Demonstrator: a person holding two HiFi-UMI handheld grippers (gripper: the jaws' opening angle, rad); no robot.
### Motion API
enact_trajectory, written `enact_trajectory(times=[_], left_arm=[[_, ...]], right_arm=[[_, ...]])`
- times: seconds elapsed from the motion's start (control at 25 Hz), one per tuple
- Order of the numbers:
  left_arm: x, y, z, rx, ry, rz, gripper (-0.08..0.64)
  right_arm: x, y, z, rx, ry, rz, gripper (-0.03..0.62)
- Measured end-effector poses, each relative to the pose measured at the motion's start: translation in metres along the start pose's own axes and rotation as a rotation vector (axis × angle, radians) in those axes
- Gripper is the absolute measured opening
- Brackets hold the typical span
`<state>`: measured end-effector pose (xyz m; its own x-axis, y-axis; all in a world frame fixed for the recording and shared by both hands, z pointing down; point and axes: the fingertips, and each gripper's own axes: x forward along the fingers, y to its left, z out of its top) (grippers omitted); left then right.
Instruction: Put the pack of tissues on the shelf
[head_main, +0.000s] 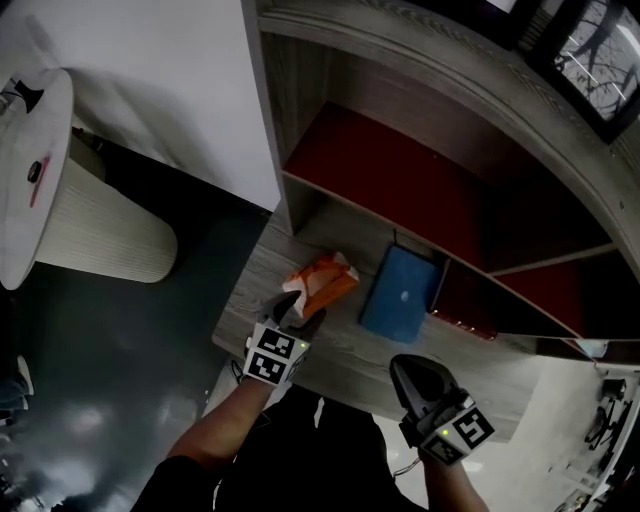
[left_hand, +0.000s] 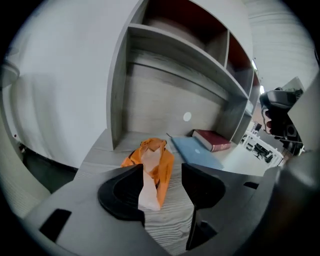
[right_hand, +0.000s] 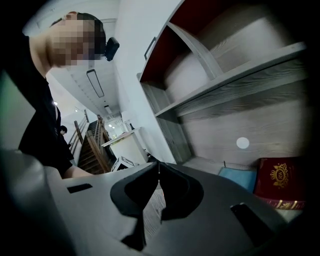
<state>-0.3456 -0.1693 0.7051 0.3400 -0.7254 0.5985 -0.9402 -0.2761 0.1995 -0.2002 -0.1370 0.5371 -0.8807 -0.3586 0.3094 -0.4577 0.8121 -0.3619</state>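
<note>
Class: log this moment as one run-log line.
left tool: open, aimed at tissue pack | right tool: shut, empty | tissue pack: on wooden surface, beside blue book

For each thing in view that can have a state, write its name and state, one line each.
pack of tissues: lying on the wooden ledge, white tissue poking out
left hand-held gripper: open, jaws either side of the pack's near end
right hand-held gripper: shut, empty
blue book: closed, lying flat
red book: closed, lying flat
</note>
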Motion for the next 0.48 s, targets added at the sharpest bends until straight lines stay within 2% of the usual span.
enact_trajectory(times=[0.16, 0.36, 0.44, 0.48], left_arm=[[0.02, 0.005, -0.016, -0.023, 0.053, 0.002, 0.235], [0.037, 0.007, -0.03, 0.001, 0.097, 0.012, 0.225], [0.04, 0.01, -0.032, 0.005, 0.108, 0.022, 0.177], [0.041, 0.012, -0.033, 0.005, 0.114, 0.023, 0.122]], right_arm=[[0.006, -0.003, -0.006, 0.006, 0.016, 0.008, 0.02], [0.004, -0.002, -0.002, -0.008, 0.027, -0.002, 0.02], [0.004, 0.002, 0.003, -0.03, 0.03, -0.001, 0.02], [0.003, 0.003, 0.006, -0.039, 0.031, 0.001, 0.02]])
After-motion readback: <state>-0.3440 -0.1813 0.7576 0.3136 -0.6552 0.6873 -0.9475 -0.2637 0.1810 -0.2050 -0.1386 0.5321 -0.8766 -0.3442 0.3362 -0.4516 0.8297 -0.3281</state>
